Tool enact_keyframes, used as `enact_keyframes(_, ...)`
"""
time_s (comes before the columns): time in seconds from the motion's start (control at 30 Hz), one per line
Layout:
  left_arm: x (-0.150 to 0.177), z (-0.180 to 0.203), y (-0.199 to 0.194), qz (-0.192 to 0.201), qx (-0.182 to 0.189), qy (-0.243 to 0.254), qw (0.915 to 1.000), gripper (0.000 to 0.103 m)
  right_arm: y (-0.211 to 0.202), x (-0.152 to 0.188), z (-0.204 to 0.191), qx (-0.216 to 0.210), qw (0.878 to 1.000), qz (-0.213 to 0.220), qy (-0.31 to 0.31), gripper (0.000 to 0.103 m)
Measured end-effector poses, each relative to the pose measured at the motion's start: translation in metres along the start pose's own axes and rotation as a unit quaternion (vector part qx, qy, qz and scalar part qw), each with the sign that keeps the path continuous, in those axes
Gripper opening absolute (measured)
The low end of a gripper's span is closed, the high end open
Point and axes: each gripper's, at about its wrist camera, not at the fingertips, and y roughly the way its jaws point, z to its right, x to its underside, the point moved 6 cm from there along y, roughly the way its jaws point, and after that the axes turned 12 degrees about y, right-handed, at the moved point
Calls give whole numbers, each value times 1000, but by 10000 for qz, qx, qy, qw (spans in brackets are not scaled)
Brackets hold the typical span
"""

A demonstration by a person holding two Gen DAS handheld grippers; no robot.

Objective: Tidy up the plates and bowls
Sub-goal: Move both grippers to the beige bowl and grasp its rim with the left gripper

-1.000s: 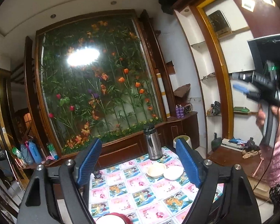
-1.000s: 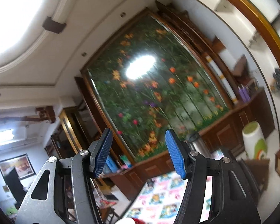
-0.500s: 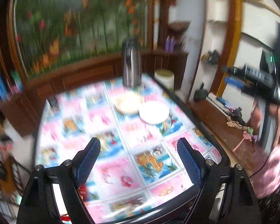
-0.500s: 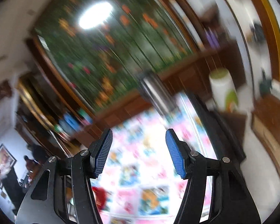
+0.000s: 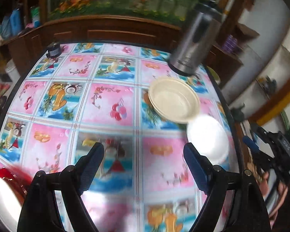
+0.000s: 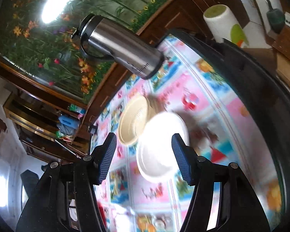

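Observation:
A cream bowl [image 5: 174, 102] sits on the flowered tablecloth near the far right, and a white plate [image 5: 207, 139] lies just in front of it, touching its rim. My left gripper [image 5: 143, 164] hangs open above the cloth, left of the white plate, nothing between its fingers. At the lower left edge a white dish [image 5: 2, 199] rests against something red [image 5: 11, 176]. In the right wrist view the same cream bowl [image 6: 132, 123] and white plate [image 6: 160, 145] lie ahead; my right gripper [image 6: 143, 158] is open above the plate, apart from it.
A tall steel flask [image 5: 195, 40] stands behind the bowl at the table's far right corner. A small black object [image 5: 53, 50] sits at the far left corner. A wooden cabinet [image 5: 110, 31] runs behind the table. A white bin [image 6: 222, 23] stands on the floor.
Both grippers have swung down from facing the flower wall and ceiling toward the table. The bowl and plate now appear much nearer. The jaws kept the same spread.

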Motion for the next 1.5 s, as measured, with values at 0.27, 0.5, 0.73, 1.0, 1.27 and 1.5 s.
enact_keyframes(0.27, -11, -3, 58, -56, -226, -219, 9995, 84, 50, -30, -23, 243, 9995, 1, -178, 59)
enact_keyframes(0.5, -44, -29, 92, -191, -429, -394, 9981, 84, 102, -64, -17, 753, 9970, -120, -116, 59)
enact_keyframes(0.73, -80, -30, 122, -371, -641, -118, 9972, 84, 140, -64, -19, 784, 9950, -588, -200, 59)
enact_keyframes(1.0, -84, -12, 149, -629, -531, 11, 9966, 84, 162, -45, -28, 878, 9912, -853, -513, 59)
enact_keyframes(1.27, -73, -3, 164, -924, -320, -114, 9951, 84, 167, -37, -30, 980, 9901, -887, -469, 59)
enact_keyframes(1.5, -68, -3, 159, -894, -348, -111, 9953, 68, 176, -26, -31, 1099, 9878, -927, -605, 49)
